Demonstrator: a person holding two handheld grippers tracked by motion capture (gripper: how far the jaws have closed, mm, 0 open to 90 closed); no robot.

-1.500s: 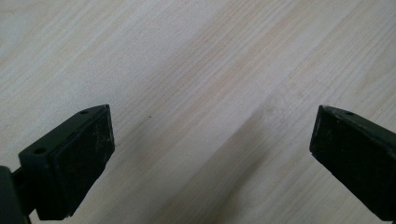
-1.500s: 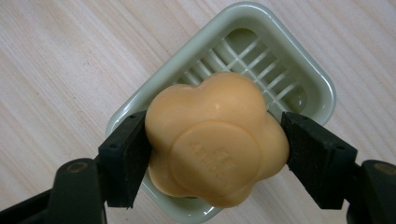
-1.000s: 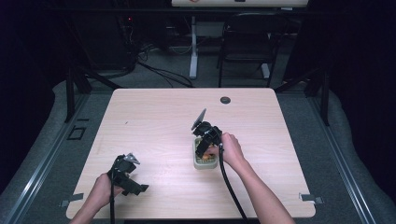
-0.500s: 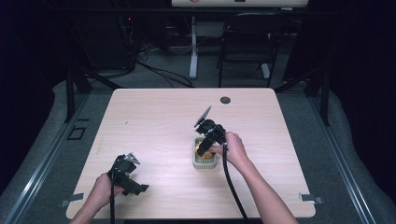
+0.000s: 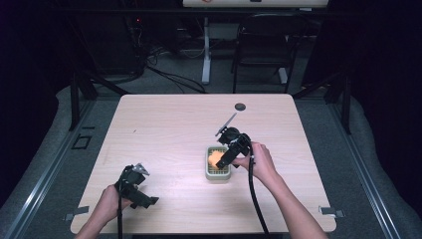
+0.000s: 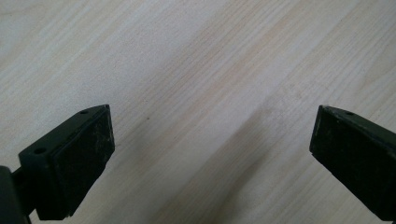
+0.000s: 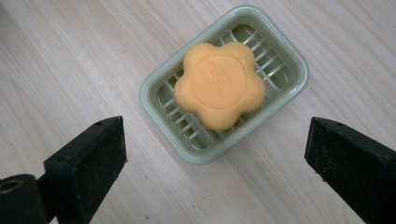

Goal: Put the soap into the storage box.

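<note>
Table [image 5: 164, 129]: pale wood, bare under my left gripper — grain and nothing else between its jaws.
Right gripper [image 5: 225, 160]: I hold it just above the soap dish, jaws spread wide and gripping nothing.
Left gripper [image 5: 142, 191]: low near the table's front-left edge, well apart from the dish; jaws wide open, empty.
Soap dish [image 7: 224, 84]: pale green, slatted, flat on the table right of centre.
Soap [image 7: 219, 84]: orange, flower-shaped — lying in the dish, touching neither of my jaws.
</note>
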